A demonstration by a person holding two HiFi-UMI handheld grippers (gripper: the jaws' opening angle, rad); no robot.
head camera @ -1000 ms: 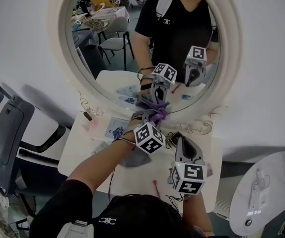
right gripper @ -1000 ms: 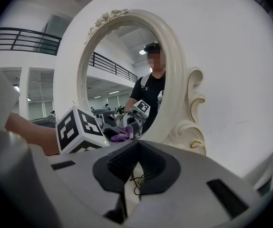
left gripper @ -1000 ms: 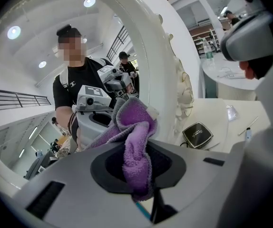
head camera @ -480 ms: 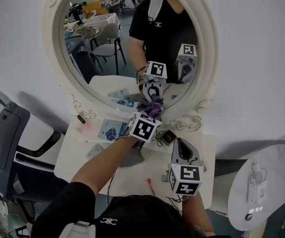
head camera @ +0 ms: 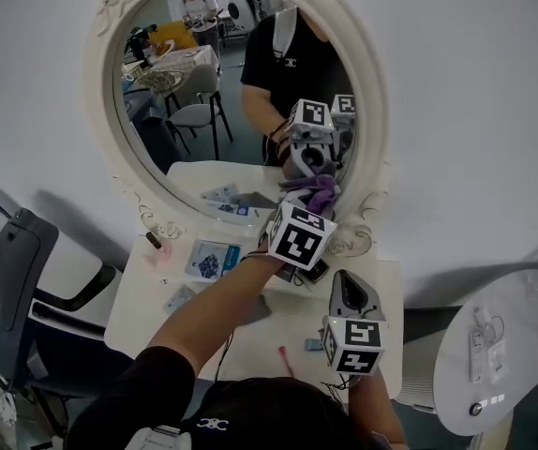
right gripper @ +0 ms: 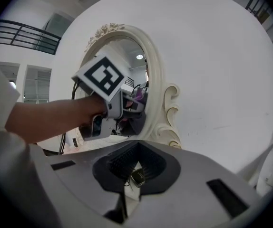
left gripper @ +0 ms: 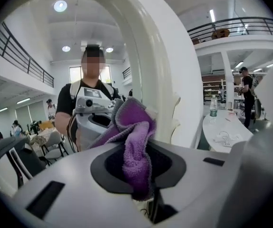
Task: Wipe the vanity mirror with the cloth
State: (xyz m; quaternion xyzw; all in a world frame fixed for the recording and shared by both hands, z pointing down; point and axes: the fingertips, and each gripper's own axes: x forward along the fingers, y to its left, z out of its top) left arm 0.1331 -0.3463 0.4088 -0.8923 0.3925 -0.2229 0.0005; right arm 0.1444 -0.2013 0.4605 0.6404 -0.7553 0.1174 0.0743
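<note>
Left gripper (head camera: 305,209): jaws clamped on a purple cloth (head camera: 320,191). A fold of the cloth is pinched in the seam between them and the rest is bunched ahead of the tips. The bunched cloth is pressed to the glass of the oval vanity mirror (head camera: 213,92) at its lower right, just beside the white scrolled frame (head camera: 373,111). Cloth and reflection are seen to meet there.

The left forearm (head camera: 222,298) is stretched forward and upward across the vanity table (head camera: 386,298), with the marker cube turned toward the head camera.

Right gripper (head camera: 345,279): jaws drawn together, with nothing held between them. It is held low over the right part of the table, near the body, pointing toward the mirror frame and well apart from the glass.

A blue-printed card (head camera: 211,258) is noted flat on the table, left of the arm. A dark chair (head camera: 16,270) stands left of the table.
</note>
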